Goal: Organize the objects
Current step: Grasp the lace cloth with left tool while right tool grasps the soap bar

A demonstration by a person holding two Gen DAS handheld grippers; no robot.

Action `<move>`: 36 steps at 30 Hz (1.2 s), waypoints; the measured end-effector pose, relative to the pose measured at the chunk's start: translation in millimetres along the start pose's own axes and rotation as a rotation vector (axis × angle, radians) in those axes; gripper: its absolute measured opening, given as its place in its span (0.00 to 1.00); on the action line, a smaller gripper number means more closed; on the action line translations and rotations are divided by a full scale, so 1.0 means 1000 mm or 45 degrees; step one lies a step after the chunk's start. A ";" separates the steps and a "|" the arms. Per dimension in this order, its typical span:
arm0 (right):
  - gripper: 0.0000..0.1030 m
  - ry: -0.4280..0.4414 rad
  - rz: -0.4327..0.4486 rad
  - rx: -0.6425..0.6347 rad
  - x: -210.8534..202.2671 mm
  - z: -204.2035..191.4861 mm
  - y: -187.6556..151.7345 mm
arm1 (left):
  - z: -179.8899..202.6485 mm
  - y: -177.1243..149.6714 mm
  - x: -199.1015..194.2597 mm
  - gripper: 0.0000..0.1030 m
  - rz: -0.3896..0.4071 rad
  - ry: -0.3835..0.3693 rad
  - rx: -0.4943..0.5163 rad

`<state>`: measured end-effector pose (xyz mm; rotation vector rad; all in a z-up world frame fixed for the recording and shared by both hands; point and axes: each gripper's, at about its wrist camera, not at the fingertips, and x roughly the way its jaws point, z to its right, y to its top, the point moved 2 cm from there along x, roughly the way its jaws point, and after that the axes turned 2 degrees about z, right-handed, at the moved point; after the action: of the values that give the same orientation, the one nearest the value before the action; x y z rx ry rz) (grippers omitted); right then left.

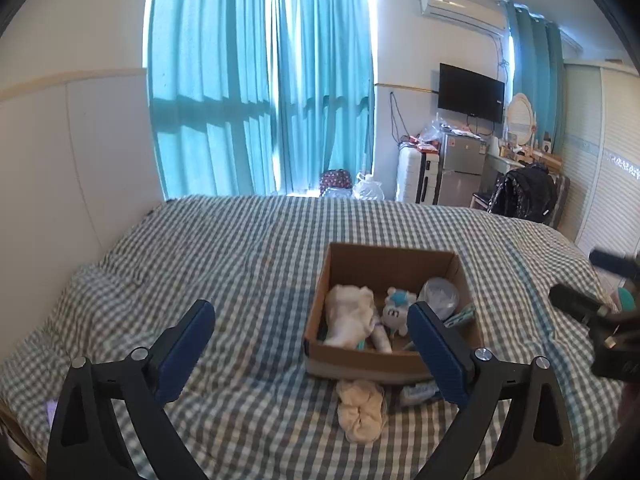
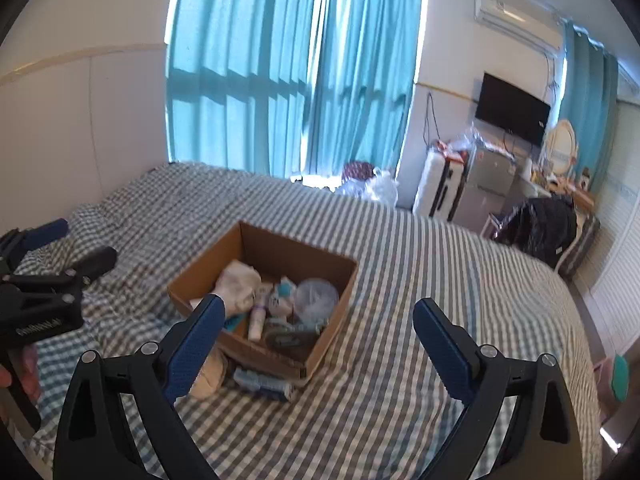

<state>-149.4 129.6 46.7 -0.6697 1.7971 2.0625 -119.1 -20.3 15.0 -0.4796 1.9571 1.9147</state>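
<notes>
An open cardboard box (image 1: 390,258) (image 2: 256,240) sits on the checked bed. It holds a white cloth (image 1: 348,314) (image 2: 240,282), a small white and blue plush toy (image 1: 396,308), a clear round container (image 1: 440,294) (image 2: 316,298), a tube (image 2: 256,320) and other small items. A cream cloth (image 1: 360,410) (image 2: 208,374) and a blue and white packet (image 1: 418,392) (image 2: 262,383) lie on the bed in front of the box. My left gripper (image 1: 310,316) is open and empty above the bed near the box. My right gripper (image 2: 318,316) is open and empty above the box's near right corner.
The checked bed (image 1: 240,256) (image 2: 420,280) fills the foreground. Teal curtains (image 1: 260,80) hang behind it. A suitcase (image 1: 414,174), a small fridge (image 1: 464,160), a wall TV (image 1: 470,92) and a dark chair (image 1: 524,192) stand at the far right. A white wall (image 1: 60,160) runs along the left.
</notes>
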 end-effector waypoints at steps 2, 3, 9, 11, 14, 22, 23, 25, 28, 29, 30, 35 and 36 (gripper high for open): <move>0.93 0.005 -0.046 0.028 0.016 0.000 -0.018 | -0.001 -0.018 0.009 0.97 -0.024 0.008 -0.007; 0.93 0.004 -0.071 0.046 0.028 -0.003 -0.029 | 0.000 -0.028 0.017 0.97 -0.049 0.016 -0.011; 0.93 0.013 -0.195 0.108 0.083 -0.003 -0.075 | 0.011 -0.085 0.064 0.97 -0.190 0.023 0.027; 0.93 0.008 -0.217 0.123 0.093 0.000 -0.086 | 0.019 -0.104 0.083 0.97 -0.250 0.002 0.046; 0.93 -0.009 -0.253 0.142 0.108 0.007 -0.101 | 0.030 -0.126 0.108 0.97 -0.315 -0.022 0.075; 0.93 -0.005 -0.304 0.162 0.125 0.005 -0.119 | 0.044 -0.157 0.151 0.42 -0.479 -0.207 0.040; 0.93 -0.009 -0.316 0.158 0.127 0.003 -0.121 | 0.043 -0.159 0.152 0.23 -0.499 -0.220 0.039; 0.93 -0.020 -0.333 0.149 0.130 -0.001 -0.125 | 0.038 -0.159 0.147 0.20 -0.503 -0.263 0.027; 0.93 -0.016 -0.356 0.148 0.134 -0.008 -0.127 | 0.028 -0.153 0.133 0.18 -0.489 -0.278 0.014; 0.93 -0.014 -0.362 0.148 0.134 -0.012 -0.128 | 0.024 -0.150 0.127 0.18 -0.474 -0.267 0.017; 0.93 -0.009 -0.367 0.146 0.134 -0.017 -0.127 | 0.020 -0.147 0.121 0.18 -0.459 -0.258 0.022; 0.93 0.005 -0.378 0.148 0.141 -0.041 -0.123 | 0.001 -0.138 0.101 0.18 -0.392 -0.165 0.049; 0.93 -0.005 -0.379 0.153 0.144 -0.045 -0.122 | -0.003 -0.135 0.101 0.18 -0.386 -0.156 0.049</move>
<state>-199.1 95.1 -137.6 -0.8403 1.6866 1.7463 -142.9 -25.2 -151.9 -0.5955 1.7293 1.6730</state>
